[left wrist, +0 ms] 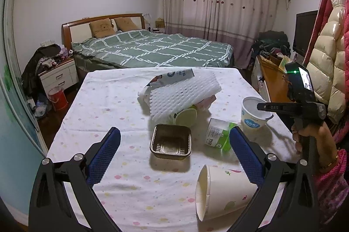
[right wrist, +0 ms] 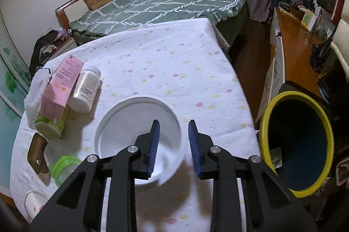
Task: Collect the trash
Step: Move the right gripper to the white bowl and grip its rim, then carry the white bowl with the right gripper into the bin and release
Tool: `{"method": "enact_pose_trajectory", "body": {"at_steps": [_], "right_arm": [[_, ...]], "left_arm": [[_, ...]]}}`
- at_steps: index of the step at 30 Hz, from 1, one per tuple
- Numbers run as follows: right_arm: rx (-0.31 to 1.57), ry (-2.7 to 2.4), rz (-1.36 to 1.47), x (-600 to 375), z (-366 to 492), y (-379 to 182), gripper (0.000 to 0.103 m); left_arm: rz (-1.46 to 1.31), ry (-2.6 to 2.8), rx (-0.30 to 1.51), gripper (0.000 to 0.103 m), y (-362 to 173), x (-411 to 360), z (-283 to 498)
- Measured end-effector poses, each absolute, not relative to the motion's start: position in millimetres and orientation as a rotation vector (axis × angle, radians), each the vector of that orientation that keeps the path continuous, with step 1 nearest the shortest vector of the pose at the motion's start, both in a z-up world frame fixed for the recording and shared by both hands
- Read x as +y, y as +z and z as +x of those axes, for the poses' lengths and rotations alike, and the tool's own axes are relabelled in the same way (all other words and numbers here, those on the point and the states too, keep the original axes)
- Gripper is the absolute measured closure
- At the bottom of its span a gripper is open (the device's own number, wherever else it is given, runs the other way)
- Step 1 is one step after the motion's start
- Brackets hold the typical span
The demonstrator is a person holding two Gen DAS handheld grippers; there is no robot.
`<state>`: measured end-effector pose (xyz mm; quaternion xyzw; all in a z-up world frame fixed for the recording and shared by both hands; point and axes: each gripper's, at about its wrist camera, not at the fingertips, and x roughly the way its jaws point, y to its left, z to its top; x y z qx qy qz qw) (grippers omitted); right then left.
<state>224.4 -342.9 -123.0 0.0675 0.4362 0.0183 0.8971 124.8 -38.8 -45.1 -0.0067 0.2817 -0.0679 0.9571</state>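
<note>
Right tool (right wrist: 172, 129) straddled the near rim of the white tub (right wrist: 139, 140), left finger inside, right finger outside; pads not yet pressing, jaws partly closed. Tub sat on the table (right wrist: 174, 70) directly under the tool, bin (right wrist: 296, 144) to its right. Thin plastic: light, flexes, probably slick, so pinch the rim wall gently. Left tool (left wrist: 174, 153) was released, wide.
</note>
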Motion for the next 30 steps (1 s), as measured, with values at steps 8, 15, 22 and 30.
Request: {"method": "enact_pose_trajectory", "body": {"at_steps": [8, 15, 22, 30], "right_arm": [[0.914, 0.045, 0.156, -339.5, 228.3, -128.3, 0.093], [0.886, 0.05, 0.188, -344.2, 222.2, -123.2, 0.095], [0.846, 0.045, 0.207, -352.3, 212.1, -112.0, 0.095], [0.799, -0.009, 0.239, -381.1, 199.4, -98.3, 0.095]], "left_arm": [[-0.015, -0.143, 0.584, 0.005, -49.4, -39.2, 127.6], [-0.013, -0.15, 0.589, 0.005, -50.9, -41.4, 127.2], [-0.008, -0.161, 0.597, 0.005, -52.1, -45.9, 128.2], [0.005, -0.17, 0.597, 0.005, -52.1, -51.6, 127.4]]}}
